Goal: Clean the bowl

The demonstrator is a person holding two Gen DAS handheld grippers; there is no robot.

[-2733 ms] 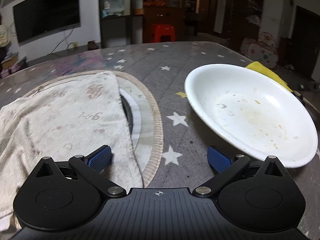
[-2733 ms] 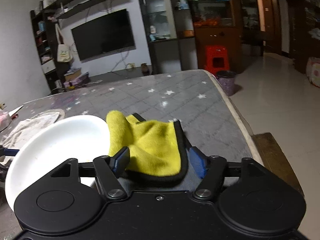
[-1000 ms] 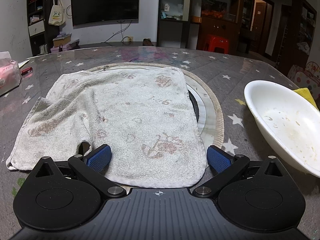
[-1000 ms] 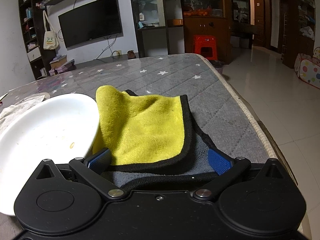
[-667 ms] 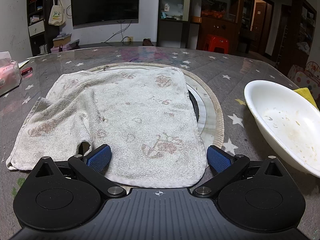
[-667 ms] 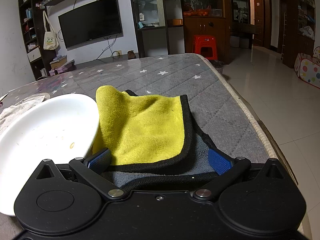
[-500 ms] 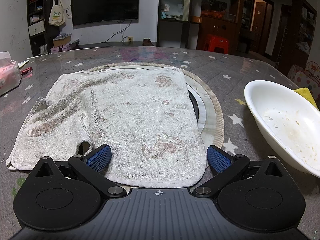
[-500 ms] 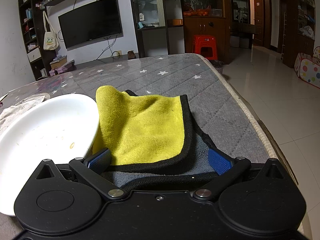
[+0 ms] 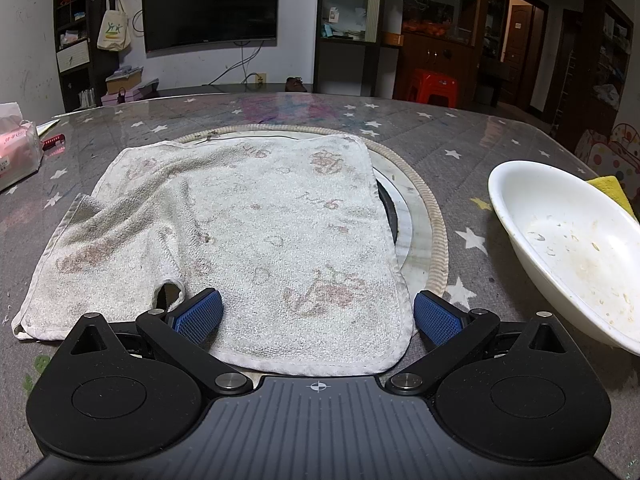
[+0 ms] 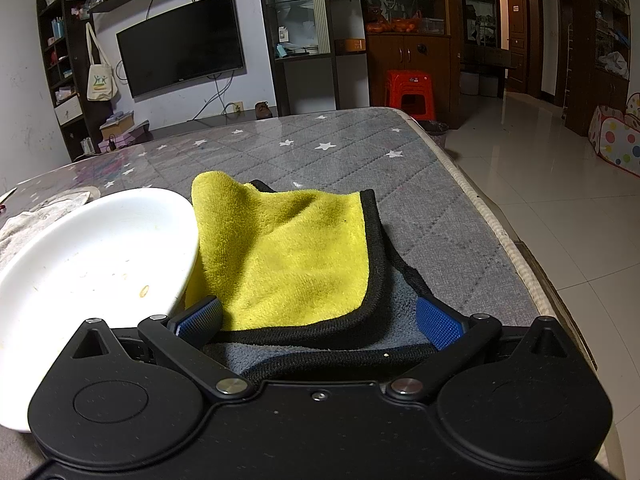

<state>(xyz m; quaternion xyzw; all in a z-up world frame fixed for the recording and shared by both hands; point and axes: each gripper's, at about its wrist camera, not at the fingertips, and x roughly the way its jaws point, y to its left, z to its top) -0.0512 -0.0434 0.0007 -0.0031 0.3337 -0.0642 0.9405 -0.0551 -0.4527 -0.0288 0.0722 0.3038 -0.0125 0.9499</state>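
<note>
A white bowl (image 9: 568, 244) with food specks inside sits on the grey star-patterned table, at the right of the left wrist view; it also shows in the right wrist view (image 10: 88, 252) at the left. A folded yellow cloth with black edging and a grey underside (image 10: 288, 256) lies just right of the bowl, its edge touching the rim. My right gripper (image 10: 318, 320) is open, its jaws astride the cloth's near edge. My left gripper (image 9: 318, 314) is open, its jaws astride the near edge of a stained white towel (image 9: 240, 232).
The towel lies over a round mat with a rope border (image 9: 434, 224). A tissue pack (image 9: 16, 148) sits at the table's far left. The table's right edge (image 10: 500, 236) drops to a tiled floor. A red stool (image 10: 410, 94) and cabinets stand beyond the table.
Over the last second nothing has visibly moved. Since 2.7 s ago the left gripper has swung left from the bowl to the towel, and the right gripper has closed in over the yellow cloth.
</note>
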